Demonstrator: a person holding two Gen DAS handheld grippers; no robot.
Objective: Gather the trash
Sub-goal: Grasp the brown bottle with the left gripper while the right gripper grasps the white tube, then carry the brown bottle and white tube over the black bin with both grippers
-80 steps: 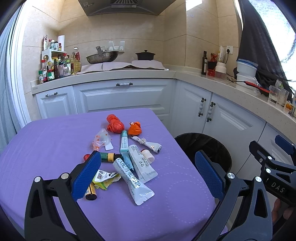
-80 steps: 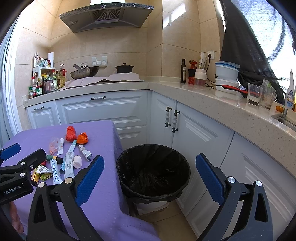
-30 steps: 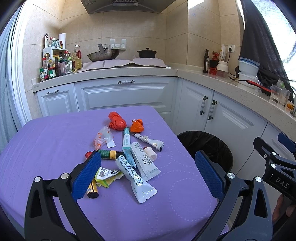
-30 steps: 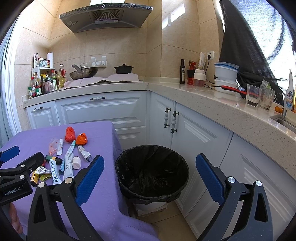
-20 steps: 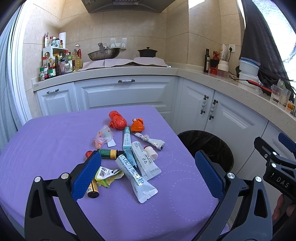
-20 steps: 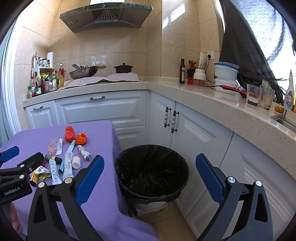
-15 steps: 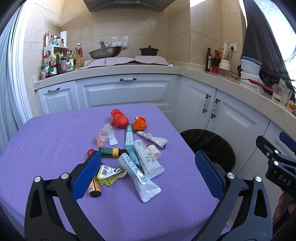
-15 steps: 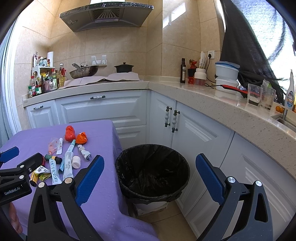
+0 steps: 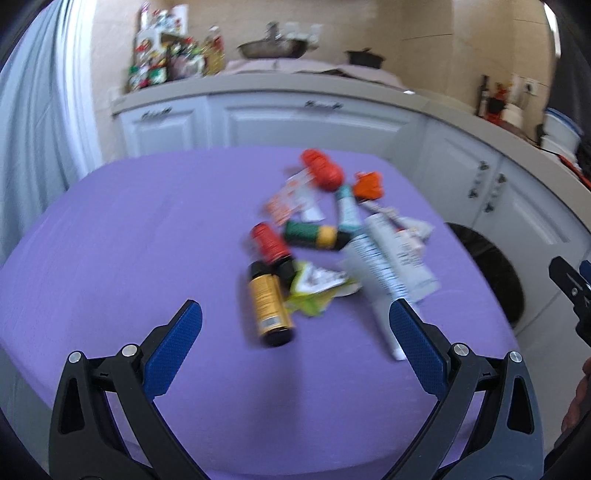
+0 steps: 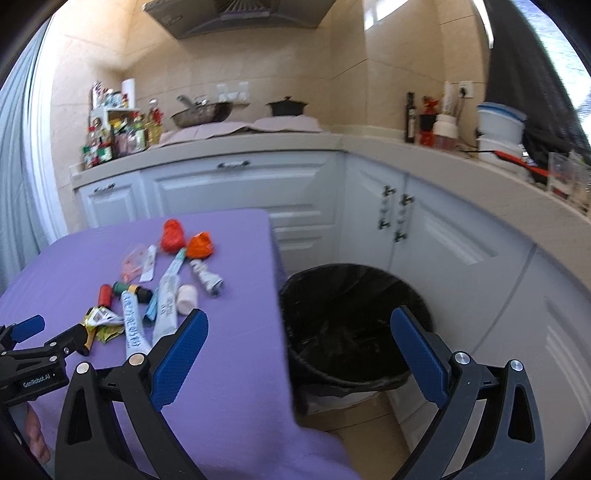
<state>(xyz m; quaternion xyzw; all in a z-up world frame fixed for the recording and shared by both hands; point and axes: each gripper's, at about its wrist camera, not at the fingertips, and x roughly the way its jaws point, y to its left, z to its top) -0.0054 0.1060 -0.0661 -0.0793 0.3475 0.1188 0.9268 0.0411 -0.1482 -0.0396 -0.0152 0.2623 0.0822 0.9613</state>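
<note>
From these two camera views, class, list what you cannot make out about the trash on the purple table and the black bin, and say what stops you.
- Printed labels on the white tubes: motion blur in the left wrist view, too small in the right.
- Bottom of the black-lined trash bin: dark liner in the right wrist view; cut off by the table edge in the left.
- Yellow-green crumpled wrapper: partly hidden by the left gripper in the right wrist view.

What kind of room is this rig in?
A home kitchen, most likely: a range hood above a wok and pot, white cabinets under an L-shaped counter, and a lined bin beside a purple-covered table.
</note>
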